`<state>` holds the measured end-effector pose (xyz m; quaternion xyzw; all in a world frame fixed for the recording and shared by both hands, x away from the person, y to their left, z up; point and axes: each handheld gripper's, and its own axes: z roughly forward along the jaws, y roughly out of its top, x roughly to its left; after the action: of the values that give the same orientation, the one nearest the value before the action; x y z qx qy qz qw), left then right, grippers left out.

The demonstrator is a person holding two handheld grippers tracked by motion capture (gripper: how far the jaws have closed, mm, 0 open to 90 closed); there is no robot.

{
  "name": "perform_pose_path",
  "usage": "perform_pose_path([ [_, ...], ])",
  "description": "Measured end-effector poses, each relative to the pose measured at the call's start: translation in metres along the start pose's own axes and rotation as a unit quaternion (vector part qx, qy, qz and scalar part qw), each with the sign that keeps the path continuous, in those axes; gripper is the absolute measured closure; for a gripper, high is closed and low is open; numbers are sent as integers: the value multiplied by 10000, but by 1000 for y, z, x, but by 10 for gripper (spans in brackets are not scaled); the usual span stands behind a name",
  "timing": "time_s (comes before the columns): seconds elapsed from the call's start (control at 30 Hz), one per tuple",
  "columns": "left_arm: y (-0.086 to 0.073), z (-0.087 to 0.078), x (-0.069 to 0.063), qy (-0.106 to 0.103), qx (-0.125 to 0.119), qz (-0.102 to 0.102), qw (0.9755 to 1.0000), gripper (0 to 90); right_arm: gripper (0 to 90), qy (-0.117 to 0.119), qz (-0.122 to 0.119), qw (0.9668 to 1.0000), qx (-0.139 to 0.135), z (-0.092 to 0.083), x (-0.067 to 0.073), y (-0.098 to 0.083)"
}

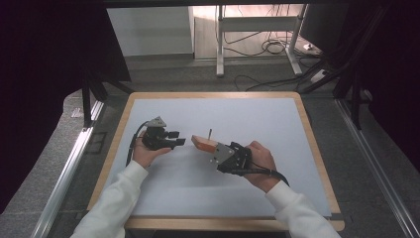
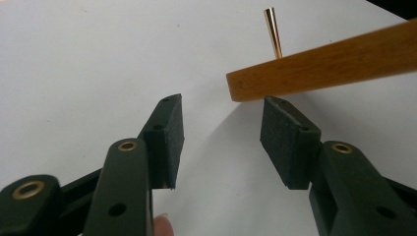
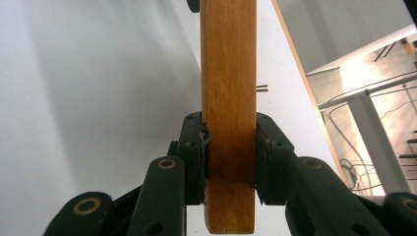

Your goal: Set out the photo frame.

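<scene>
A flat wooden block is held above the white table mat, and my right gripper is shut on it. In the right gripper view the block runs straight up between the two pads, both pressing on its sides. A thin brass pin stands up beyond the block; I cannot tell what it is fixed in. It also shows as a short stub beside the block. My left gripper is open with nothing between its pads, just short of the block's free end, pointing right.
The mat lies on a wooden-edged table. Metal rails run along both sides. Behind the table are a white frame's legs and cables on the floor.
</scene>
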<state>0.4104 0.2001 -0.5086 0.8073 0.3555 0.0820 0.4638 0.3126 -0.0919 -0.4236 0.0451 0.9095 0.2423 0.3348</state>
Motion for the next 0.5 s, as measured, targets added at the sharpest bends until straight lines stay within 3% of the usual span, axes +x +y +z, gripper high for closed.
perform_pose_path([
  [0.5, -4, 1, 2, 44, 33, 4, 10000, 513, 701, 215, 163, 9996, 94, 3, -15, 8],
])
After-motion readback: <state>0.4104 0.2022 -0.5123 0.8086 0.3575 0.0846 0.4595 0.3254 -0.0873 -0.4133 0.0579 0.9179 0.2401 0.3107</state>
